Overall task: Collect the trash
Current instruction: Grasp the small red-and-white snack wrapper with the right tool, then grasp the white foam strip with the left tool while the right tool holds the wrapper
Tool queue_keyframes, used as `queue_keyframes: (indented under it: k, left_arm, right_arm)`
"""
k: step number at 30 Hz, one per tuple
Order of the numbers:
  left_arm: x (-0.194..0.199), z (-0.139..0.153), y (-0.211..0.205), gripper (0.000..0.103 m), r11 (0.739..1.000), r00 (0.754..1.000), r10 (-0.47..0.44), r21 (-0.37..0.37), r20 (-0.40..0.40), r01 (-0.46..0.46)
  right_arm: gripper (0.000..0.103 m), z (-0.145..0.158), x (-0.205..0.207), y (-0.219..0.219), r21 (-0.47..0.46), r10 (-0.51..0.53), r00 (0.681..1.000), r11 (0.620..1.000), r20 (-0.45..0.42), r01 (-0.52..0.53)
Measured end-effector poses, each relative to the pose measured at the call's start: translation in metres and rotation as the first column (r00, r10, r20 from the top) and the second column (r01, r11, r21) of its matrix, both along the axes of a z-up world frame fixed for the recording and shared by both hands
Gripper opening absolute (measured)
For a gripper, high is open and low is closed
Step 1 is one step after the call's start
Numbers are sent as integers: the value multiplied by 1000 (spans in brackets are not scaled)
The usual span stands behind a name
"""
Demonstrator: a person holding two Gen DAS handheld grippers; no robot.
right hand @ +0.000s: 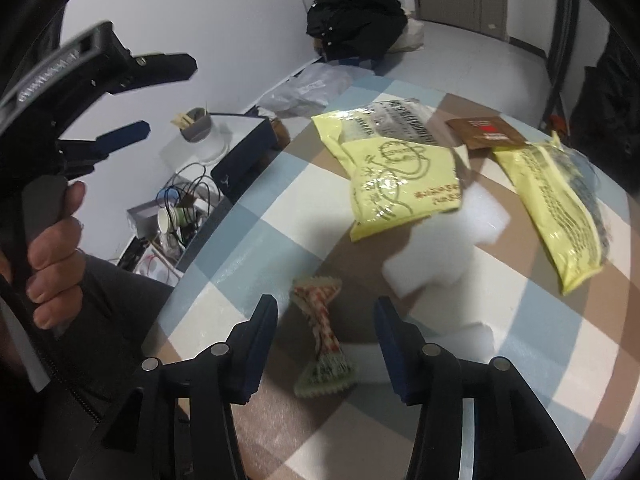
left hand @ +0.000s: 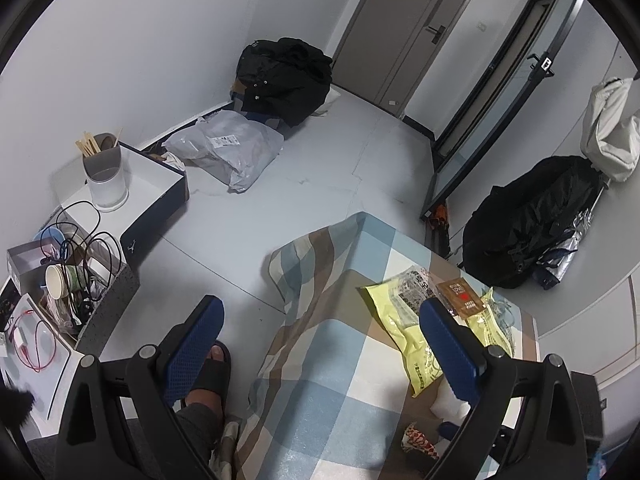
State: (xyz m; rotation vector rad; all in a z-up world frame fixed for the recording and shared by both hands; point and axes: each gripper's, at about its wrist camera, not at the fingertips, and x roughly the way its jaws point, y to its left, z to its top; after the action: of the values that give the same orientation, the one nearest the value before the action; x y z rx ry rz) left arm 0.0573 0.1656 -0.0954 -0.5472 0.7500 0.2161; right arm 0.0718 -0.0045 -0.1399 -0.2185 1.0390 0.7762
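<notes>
A checked cloth covers the table (right hand: 248, 240). On it lie two yellow snack bags (right hand: 396, 176) (right hand: 560, 208), a brown sachet (right hand: 484, 132), white foam pieces (right hand: 452, 236) and a twisted red-and-green candy wrapper (right hand: 320, 336). My right gripper (right hand: 326, 308) is open and empty, its fingers on either side of the wrapper, just above it. My left gripper (left hand: 320, 316) is open and empty, held high over the table's left edge; it also shows at the upper left of the right wrist view (right hand: 160, 92). A yellow bag (left hand: 404, 320) and the sachet (left hand: 460, 296) show in the left wrist view.
On the floor to the left are a grey bin (left hand: 104, 300) of cups and cables, a dark box (left hand: 156, 200) with a chopstick holder (left hand: 104, 172), a plastic parcel (left hand: 228, 148) and black clothes (left hand: 284, 80). A black backpack (left hand: 532, 220) is right. My foot (left hand: 208, 368) stands by the table.
</notes>
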Motion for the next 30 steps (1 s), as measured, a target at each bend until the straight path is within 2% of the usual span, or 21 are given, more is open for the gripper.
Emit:
queue_keyframes:
  k: [2,4,7,11,16,19,23,25,30]
  left_arm:
    - [0,0,0,97,1000,1000,-4,-7,-4,4]
    - [0,-1,1,97,1000,1000,-1,-7,-5,1]
    - [1,-2,3,97,1000,1000,3,-11,-11,-3]
    - [2,-3,1,97,1000,1000,-3,-15,-17,3]
    - [2,-1,-8,97,999,1000,-21,27,-14,22]
    - [1,0,-15,97,998,999,-36,53,-9,36]
    - [-1,5,-29,97,991,994,-108,84,26,105]
    - [-1,7,-36,97,985,989,-144,107,38,139]
    - [0,7,-61,97,963,975,-220,163,26,213]
  right_arm:
    - [46,-6,3,7,-21,14,1000,1000,-7,-14]
    - [18,-12,3,11,-54,14,1000,998,-22,-15]
    - [8,-13,3,10,-50,2,999,999,-38,-4]
    - [8,-7,-3,2,-19,-11,999,1000,-30,11]
    - [8,8,-8,-19,35,-60,998,998,-7,60]
    - [8,16,-9,-31,35,-77,997,996,18,76]
    - [8,26,-14,-52,26,-115,991,993,60,114]
    - [8,29,-13,-70,32,-143,988,989,54,141]
    - [8,29,-15,-99,42,-208,976,978,62,206]
